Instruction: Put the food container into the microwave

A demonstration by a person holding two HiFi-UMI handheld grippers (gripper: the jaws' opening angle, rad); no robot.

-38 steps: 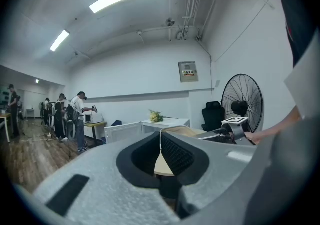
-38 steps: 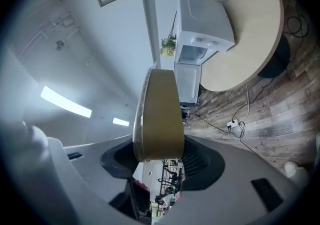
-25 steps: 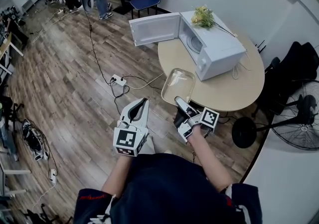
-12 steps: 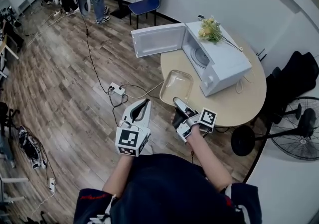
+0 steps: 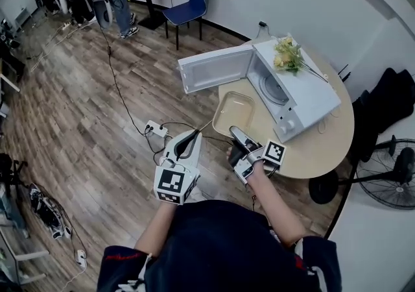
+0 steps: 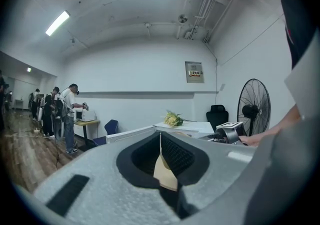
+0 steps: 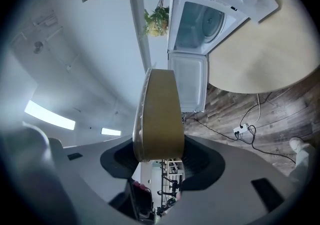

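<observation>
While my right fingers (image 7: 201,168) are clamped on the rim of the clear food container (image 5: 237,110), my left fingers (image 6: 180,157) stand closed together on nothing, so the left gripper (image 5: 190,136) hangs idle at lower centre of the head view. The right gripper (image 5: 235,133) holds the container out ahead of me, about level, over the near edge of the round counter (image 5: 324,148). Whether its base touches the top I cannot tell. Beyond it, toward the upper right, sits the white microwave (image 5: 301,99). Its door (image 5: 214,69) is swung wide to the left, its cavity (image 5: 271,86) is bare, and a bunch of flowers (image 5: 288,56) lies on the roof. I judge this the carry step: the container is in my grip but not yet at the opening. The next move calls for bringing it up and right to the cavity mouth, holding it flat, clearing the door's edge and the sill, then sliding it inside before I let go.
</observation>
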